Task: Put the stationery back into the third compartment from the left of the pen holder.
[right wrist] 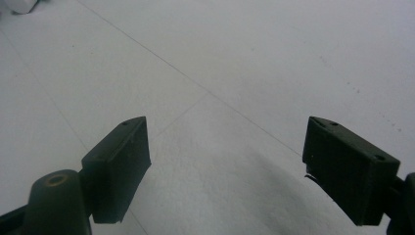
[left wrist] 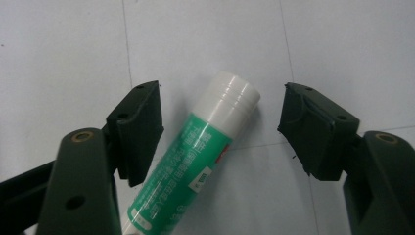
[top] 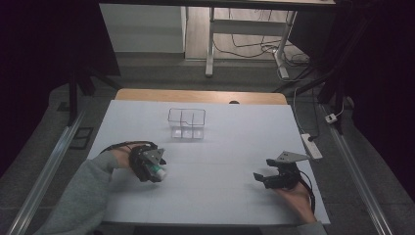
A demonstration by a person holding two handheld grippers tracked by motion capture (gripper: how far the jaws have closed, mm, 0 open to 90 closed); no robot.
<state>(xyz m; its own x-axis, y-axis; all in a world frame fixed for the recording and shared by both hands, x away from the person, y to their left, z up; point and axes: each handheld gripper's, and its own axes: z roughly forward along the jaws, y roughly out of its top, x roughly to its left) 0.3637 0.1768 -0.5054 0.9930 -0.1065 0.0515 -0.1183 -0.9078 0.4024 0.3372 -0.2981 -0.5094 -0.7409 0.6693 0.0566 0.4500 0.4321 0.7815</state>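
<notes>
Left gripper view: left hand-held gripper (left wrist: 220,129) spread wide, glue stick (left wrist: 193,164) lying flat on counter (left wrist: 63,54) between jaws, touching neither pad clearly. High view: right hand-held gripper (top: 260,177) released, empty, well apart. Clear divided box (top: 186,123) beyond left gripper.

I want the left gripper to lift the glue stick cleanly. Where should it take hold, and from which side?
Grip the green labelled barrel of the glue stick, not the smooth white cap. It lies flat on the white table sheet, so come from above, as the open left gripper already does, jaws straddling it. Closing across its round width should hold.
</notes>
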